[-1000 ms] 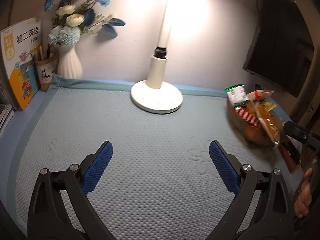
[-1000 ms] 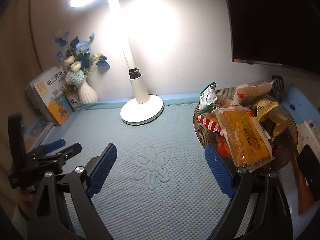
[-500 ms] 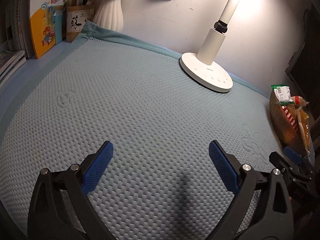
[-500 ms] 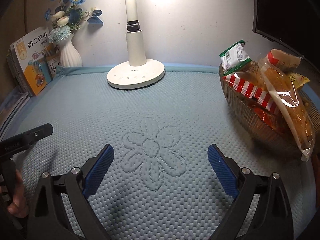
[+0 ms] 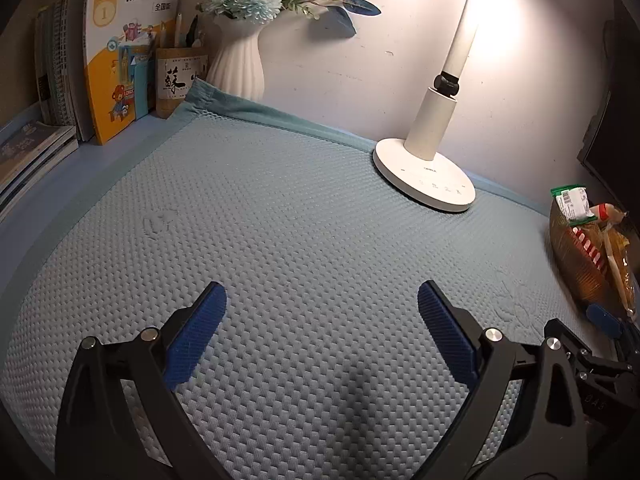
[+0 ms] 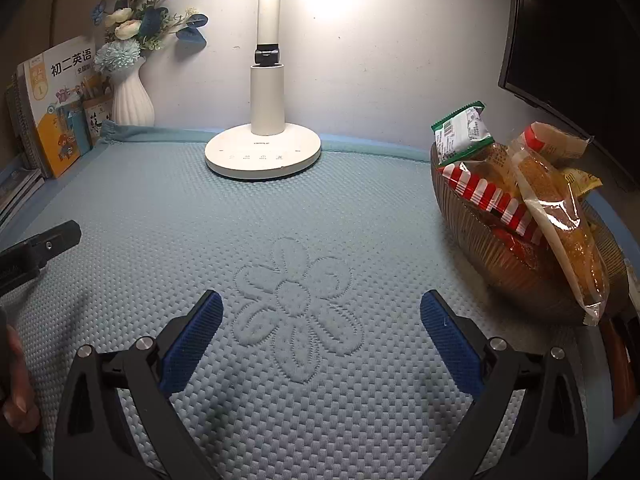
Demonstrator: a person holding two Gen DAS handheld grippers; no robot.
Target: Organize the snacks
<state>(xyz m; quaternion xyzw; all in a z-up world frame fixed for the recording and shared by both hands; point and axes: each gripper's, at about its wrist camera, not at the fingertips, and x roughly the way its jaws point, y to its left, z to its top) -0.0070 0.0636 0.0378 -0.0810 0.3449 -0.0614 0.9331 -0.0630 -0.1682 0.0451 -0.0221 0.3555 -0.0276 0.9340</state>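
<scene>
Since both jaws gape empty, the right hand-held gripper (image 6: 320, 336) should swing toward two o'clock, pinching the probably slippery bread packet (image 6: 560, 220) near its seam; left hand-held gripper (image 5: 322, 334) waits.

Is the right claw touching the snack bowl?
Apart. In the right wrist view, the right claw is open over the mat's flower pattern, and bare blue mat separates its fingertip from the snack bowl.

a pale, scuffed wall (image 6: 380, 60) backs the table (image 5: 100, 168), which lies under a light blue quilted mat (image 5: 300, 248) stitched with a flower. a lit white desk lamp (image 6: 264, 132) throws a bright patch on the wall. at the left stand books (image 5: 116, 64), a pen holder (image 5: 180, 80) and a ribbed white vase (image 5: 238, 68) of blue flowers. a dark screen (image 6: 572, 40) hangs at the right.
</scene>
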